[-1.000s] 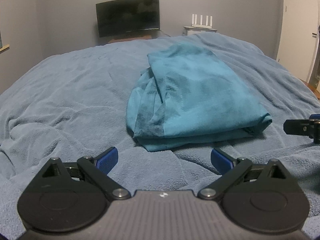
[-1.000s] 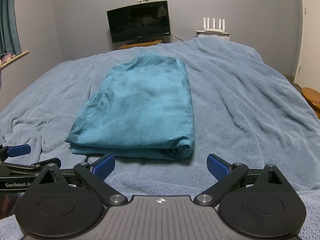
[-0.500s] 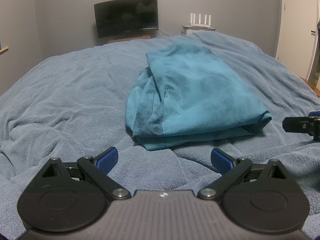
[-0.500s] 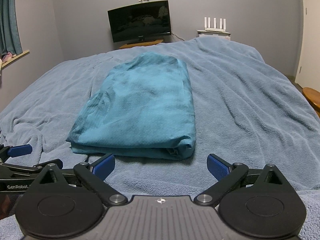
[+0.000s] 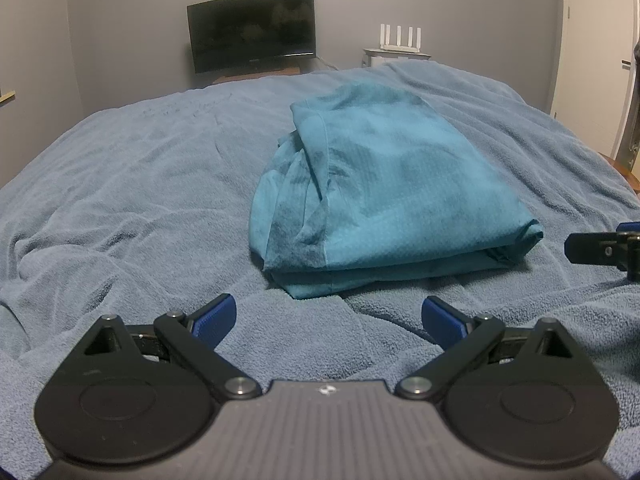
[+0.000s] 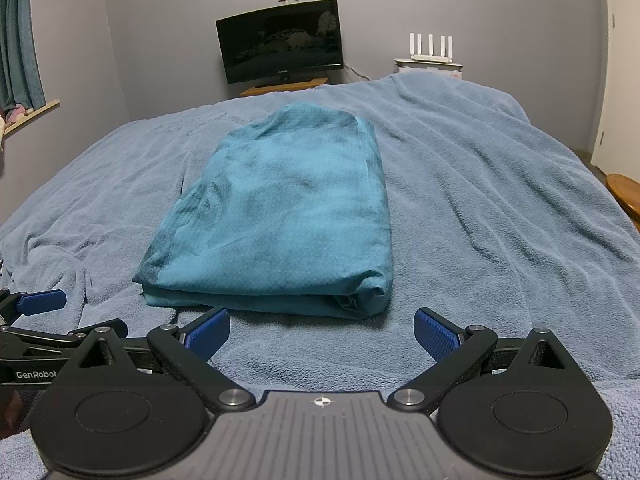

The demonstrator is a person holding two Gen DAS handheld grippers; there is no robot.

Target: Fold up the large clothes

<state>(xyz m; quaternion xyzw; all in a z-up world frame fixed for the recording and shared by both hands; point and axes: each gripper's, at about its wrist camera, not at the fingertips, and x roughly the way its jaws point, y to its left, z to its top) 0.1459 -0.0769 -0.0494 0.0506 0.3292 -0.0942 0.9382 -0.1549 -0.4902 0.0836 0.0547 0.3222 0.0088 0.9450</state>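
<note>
We see the teal garment (image 6: pixel 276 216) folded on the bed (image 6: pixel 500 208). Our left hand-held gripper (image 5: pixel 327 318) and right hand-held gripper (image 6: pixel 322 330), jaws apart, hold nothing; we should press loose left layers flat.

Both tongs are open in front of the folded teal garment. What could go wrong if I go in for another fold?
1. The left side of the teal garment shows loose, bunched layers; grabbing only the top one may undo the stack.
2. Either the left tongs or the right tongs, low over the blue blanket, could pinch its pile along with the garment.
</note>
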